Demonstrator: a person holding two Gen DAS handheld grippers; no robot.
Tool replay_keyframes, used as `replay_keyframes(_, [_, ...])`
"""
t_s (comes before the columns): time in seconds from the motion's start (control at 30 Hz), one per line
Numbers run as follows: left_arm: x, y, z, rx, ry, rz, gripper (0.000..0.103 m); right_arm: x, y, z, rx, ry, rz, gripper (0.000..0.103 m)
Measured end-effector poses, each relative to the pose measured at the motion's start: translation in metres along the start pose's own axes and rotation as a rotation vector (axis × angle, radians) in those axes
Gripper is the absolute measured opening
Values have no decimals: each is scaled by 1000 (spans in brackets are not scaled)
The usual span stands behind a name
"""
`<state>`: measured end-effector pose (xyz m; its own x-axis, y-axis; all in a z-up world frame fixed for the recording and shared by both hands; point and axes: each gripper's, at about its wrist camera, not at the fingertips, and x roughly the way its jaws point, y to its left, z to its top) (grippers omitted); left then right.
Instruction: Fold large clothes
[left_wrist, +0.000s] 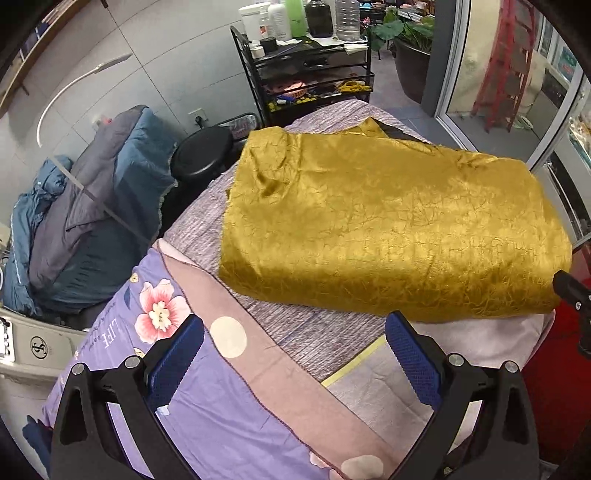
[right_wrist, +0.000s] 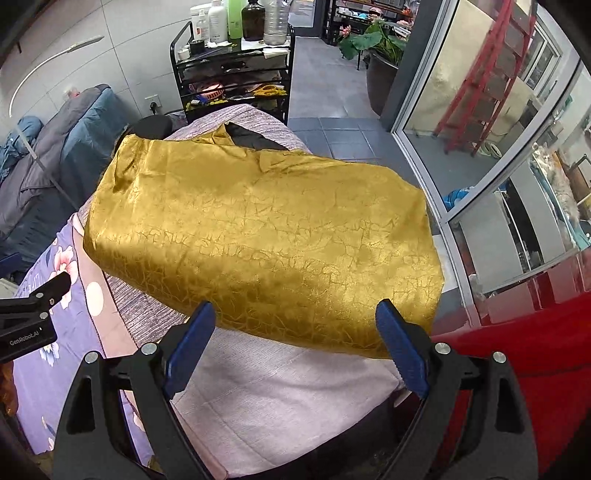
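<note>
A shiny gold garment (left_wrist: 388, 225) lies folded into a rough rectangle on the bed, with a dark lining showing at its far edge (right_wrist: 251, 138). In the right wrist view the same gold garment (right_wrist: 258, 240) fills the middle. My left gripper (left_wrist: 295, 328) is open over the bedding, just short of the garment's near edge, with nothing between its blue pads. My right gripper (right_wrist: 295, 314) is open too, its fingertips at the near edge of the gold cloth, holding nothing. The left gripper's black body (right_wrist: 33, 310) shows at the left of the right wrist view.
The bed carries a mauve striped cover (left_wrist: 207, 210), a purple floral quilt (left_wrist: 207, 406) and a pale pink sheet (right_wrist: 280, 398). A black cart (left_wrist: 306, 74) with bottles stands beyond. Blue-grey bedding (left_wrist: 92, 206) is piled at left. Glass doors (right_wrist: 480, 147) and red cloth (right_wrist: 524, 369) lie right.
</note>
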<state>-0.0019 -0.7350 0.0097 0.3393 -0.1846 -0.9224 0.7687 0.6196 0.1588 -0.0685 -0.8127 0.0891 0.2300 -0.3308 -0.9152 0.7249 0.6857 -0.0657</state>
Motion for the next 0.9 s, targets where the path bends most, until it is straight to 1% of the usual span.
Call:
replay_keyframes(0.07, [1, -4, 1, 2, 5, -6, 97, 2, -3, 0, 1, 5, -1, 87])
replay_keyframes(0.17, [3, -8, 1, 12, 6, 9, 97, 4, -7, -2, 4, 14, 0, 87])
replay_keyframes(0.33, [4, -9, 1, 8, 13, 3, 97, 10, -9, -3, 3, 27, 3, 87])
replay_keyframes(0.43, [4, -9, 1, 5, 17, 11, 97, 10, -9, -3, 0, 27, 9, 87])
replay_keyframes(0.67, [6, -9, 0, -11, 26, 2, 97, 12, -9, -4, -7, 27, 17, 87])
replay_keyframes(0.9, [4, -11, -2, -13, 20, 7, 97, 11, -11, -6, -7, 28, 18, 87])
